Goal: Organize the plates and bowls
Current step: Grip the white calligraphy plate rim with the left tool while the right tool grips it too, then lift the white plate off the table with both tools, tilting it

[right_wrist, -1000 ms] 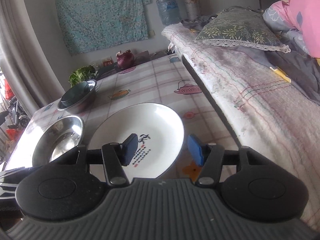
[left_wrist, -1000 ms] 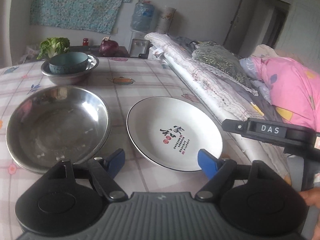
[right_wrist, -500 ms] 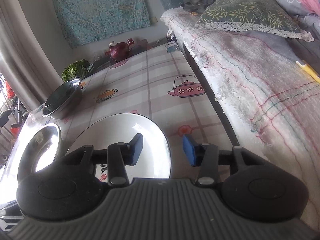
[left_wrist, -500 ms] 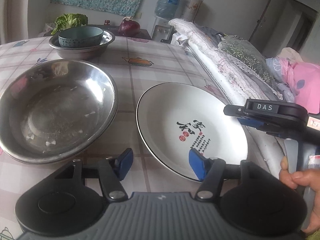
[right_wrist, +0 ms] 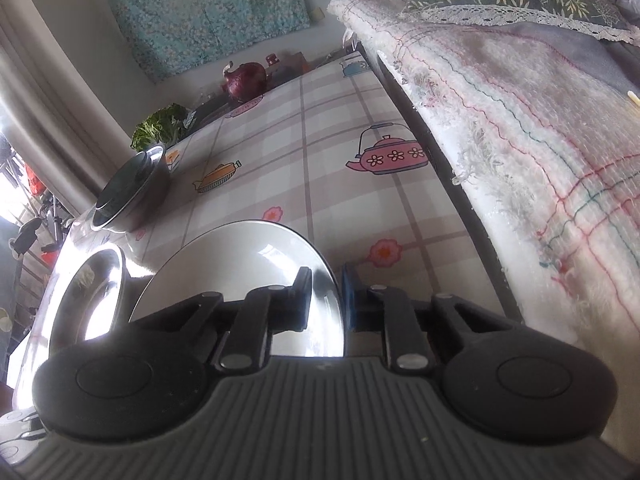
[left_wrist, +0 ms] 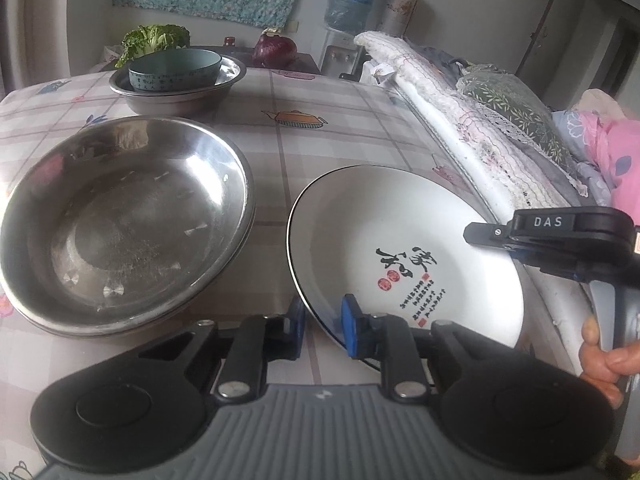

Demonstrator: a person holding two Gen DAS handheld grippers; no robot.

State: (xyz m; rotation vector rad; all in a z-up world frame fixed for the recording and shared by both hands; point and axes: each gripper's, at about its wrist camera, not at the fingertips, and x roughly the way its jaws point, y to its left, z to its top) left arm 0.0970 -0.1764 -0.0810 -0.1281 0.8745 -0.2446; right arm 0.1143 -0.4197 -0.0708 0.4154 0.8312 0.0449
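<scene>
**A:** What does the left wrist view give that the right one lacks?

**B:** The face of the white plate: black brush characters, red seals, a thin dark rim line. It also shows the right gripper side-on at the plate's right edge, with a hand on its handle, and a blue bowl sitting inside a steel bowl at the far end of the table. The right wrist view shows the plate only as glare, though it gives the teapot print on the cloth and the blanket beside the table.

**A:** And the grippers?

**B:** The left gripper is closing on the plate's near-left rim, a blue pad on each side of the edge. The right gripper has clamped the right rim.

**A:** Where is the plate, and how does it sit?

**B:** At the table's near right, just beside the big steel pan, face up. It's round, so no long axis; the characters read upright from the near side.
</scene>
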